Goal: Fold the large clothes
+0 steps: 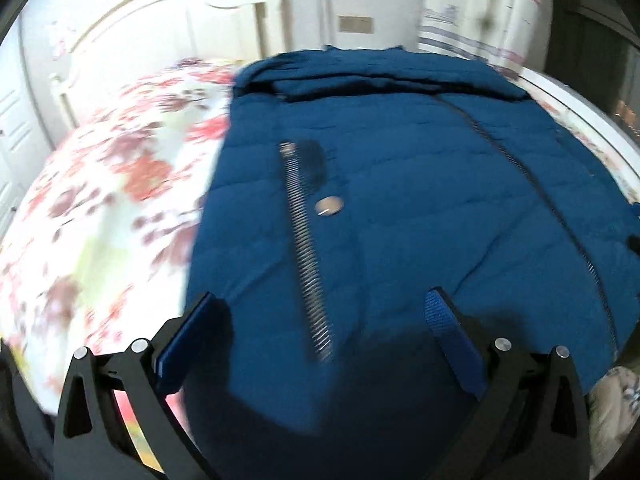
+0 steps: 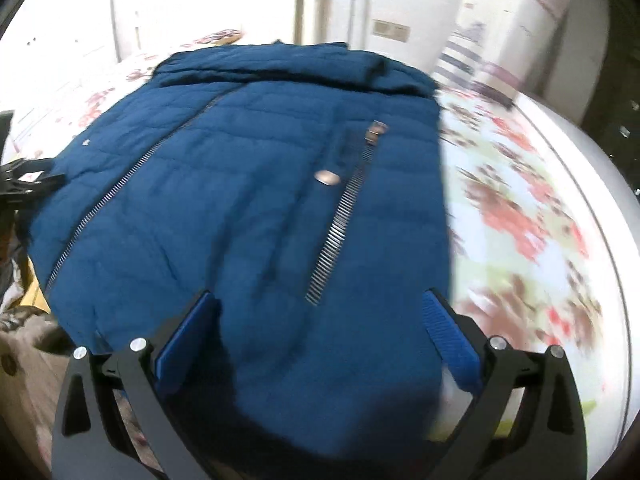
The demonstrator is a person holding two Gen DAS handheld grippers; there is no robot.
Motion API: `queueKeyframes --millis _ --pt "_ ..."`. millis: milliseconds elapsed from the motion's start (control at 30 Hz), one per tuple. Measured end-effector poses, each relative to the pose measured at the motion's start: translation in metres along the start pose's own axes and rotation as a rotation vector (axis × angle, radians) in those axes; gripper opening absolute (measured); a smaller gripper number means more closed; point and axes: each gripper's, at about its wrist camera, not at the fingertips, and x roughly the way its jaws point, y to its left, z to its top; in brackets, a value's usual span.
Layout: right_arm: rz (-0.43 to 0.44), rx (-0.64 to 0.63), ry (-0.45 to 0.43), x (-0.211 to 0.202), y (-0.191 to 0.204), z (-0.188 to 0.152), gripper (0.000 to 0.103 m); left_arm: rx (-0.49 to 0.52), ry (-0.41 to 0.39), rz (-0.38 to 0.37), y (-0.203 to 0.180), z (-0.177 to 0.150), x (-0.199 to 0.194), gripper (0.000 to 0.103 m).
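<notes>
blue jacket on bed, under both spread claws

Left wrist view: looks forward from low over the blue jacket, close, toward the headboard.
Right wrist view: same direction, close above the jacket's other side.
Shared: jacket, floral bed.

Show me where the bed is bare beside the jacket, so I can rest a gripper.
Bare floral bedspread lies between the jacket and the headboard, and again on the jacket's other side out to the bed edge. The near edge is crowded: both grippers, left and right, sit there with jaws open.
</notes>
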Motion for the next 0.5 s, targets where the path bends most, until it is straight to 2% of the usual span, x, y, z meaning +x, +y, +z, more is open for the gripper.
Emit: queueKeyframes --millis 133,200,300,367,433,500 --pt "-0.032 0.053 0.015 -0.012 -0.018 -0.017 0.101 -0.035 -0.011 0.048 0.018 -0.006 -0.015 0.099" --pt "0.005 0.123 0.018 -0.014 -0.029 -0.027 0.101 -0.082 -0.014 0.057 0.032 -0.013 -0.026 0.099" --pt "0.080 0.220 0.006 -0.014 -0.043 -0.039 0.101 -0.185 0.026 -0.014 0.059 -0.024 -0.024 0.099" --pt "0.091 0.214 0.007 -0.017 -0.042 -0.042 0.101 -0.250 0.030 -0.065 0.069 -0.030 -0.025 0.099" --pt "0.115 0.202 0.003 -0.020 -0.039 -0.043 0.096 -0.237 0.037 -0.056 0.067 -0.033 -0.028 0.099" --pt "0.178 0.205 -0.010 -0.024 -0.037 -0.044 0.074 -0.206 0.036 -0.098 0.060 -0.036 -0.031 0.099"
